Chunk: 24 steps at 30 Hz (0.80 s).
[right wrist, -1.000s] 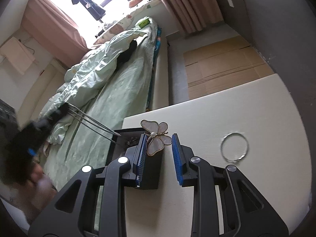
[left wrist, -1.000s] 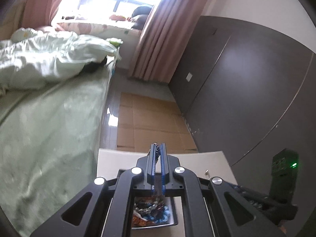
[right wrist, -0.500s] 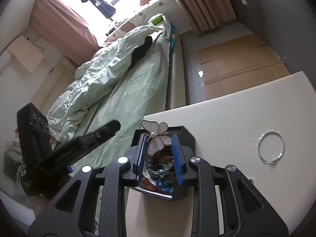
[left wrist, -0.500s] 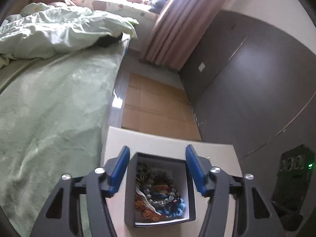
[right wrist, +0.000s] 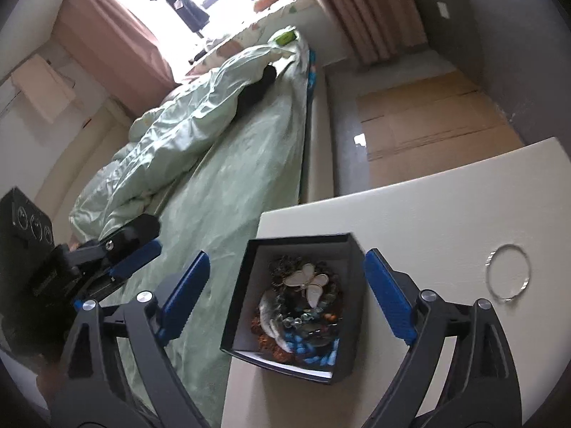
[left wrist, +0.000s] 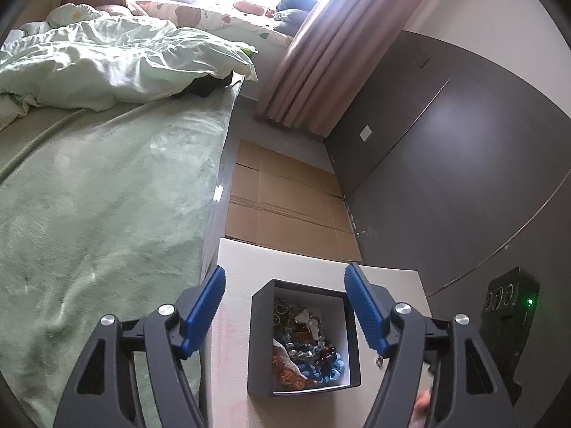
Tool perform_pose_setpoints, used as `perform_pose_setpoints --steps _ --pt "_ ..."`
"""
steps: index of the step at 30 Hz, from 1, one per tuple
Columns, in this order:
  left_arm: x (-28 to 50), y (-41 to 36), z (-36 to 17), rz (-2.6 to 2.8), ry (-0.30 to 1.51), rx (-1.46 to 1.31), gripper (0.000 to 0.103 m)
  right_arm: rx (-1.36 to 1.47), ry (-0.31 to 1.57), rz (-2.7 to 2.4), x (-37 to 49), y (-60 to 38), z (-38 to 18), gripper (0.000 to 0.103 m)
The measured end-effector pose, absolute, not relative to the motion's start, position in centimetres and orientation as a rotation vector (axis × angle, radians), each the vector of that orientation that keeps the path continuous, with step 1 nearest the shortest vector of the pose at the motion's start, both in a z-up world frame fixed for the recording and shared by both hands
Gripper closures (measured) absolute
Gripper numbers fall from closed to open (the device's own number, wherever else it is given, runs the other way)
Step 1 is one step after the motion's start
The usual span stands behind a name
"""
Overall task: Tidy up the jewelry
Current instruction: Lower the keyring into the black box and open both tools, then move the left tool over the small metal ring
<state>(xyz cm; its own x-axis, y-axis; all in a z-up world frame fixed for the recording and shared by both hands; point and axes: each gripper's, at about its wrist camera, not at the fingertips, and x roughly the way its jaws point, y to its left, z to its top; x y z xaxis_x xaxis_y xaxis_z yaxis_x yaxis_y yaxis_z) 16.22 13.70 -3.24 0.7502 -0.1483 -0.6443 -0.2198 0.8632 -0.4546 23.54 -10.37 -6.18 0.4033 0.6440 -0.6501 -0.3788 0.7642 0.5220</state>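
Observation:
A black jewelry box (left wrist: 262,339) (right wrist: 353,274) with a white lining stands on the cream table, full of beads and chains. A pale butterfly brooch (right wrist: 309,282) lies on top of the pile inside it. My left gripper (left wrist: 284,305) hovers above the box, its jaws opening, with nothing between the blue pads. My right gripper (right wrist: 285,297) also hangs over the box with jaws opening wide, the brooch loose below them. A silver bangle (right wrist: 508,271) lies on the table to the right of the box.
The box sits near the cream table's (right wrist: 428,214) left edge, beside a bed with a green blanket (left wrist: 100,214). Flattened cardboard (left wrist: 285,207) covers the floor beyond. A dark wardrobe wall (left wrist: 446,160) runs along the right. A small metal piece (left wrist: 379,359) lies right of the box.
The left gripper let go of a dark bead string and opened over the box. The right gripper carried the butterfly brooch over the box and released it; it now lies inside.

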Motion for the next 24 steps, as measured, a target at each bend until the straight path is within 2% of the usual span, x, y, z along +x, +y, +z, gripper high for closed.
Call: perform_pose_setpoints --steps 4,8,24 --pt "16.0 13.5 -3.3 0.039 0.737 -0.547 0.036 0.326 0.962 0.629 23.4 -12.1 -6.2 0.015" --pt "15.7 12.4 -3.3 0.027 0.746 -0.524 0.029 0.328 0.972 0.61 23.1 -14.0 -6.0 0.015" --pt "16.1 4.3 -4.3 -0.079 0.798 -0.435 0.031 0.397 1.024 0.44 22.3 -23.3 -6.0 0.015"
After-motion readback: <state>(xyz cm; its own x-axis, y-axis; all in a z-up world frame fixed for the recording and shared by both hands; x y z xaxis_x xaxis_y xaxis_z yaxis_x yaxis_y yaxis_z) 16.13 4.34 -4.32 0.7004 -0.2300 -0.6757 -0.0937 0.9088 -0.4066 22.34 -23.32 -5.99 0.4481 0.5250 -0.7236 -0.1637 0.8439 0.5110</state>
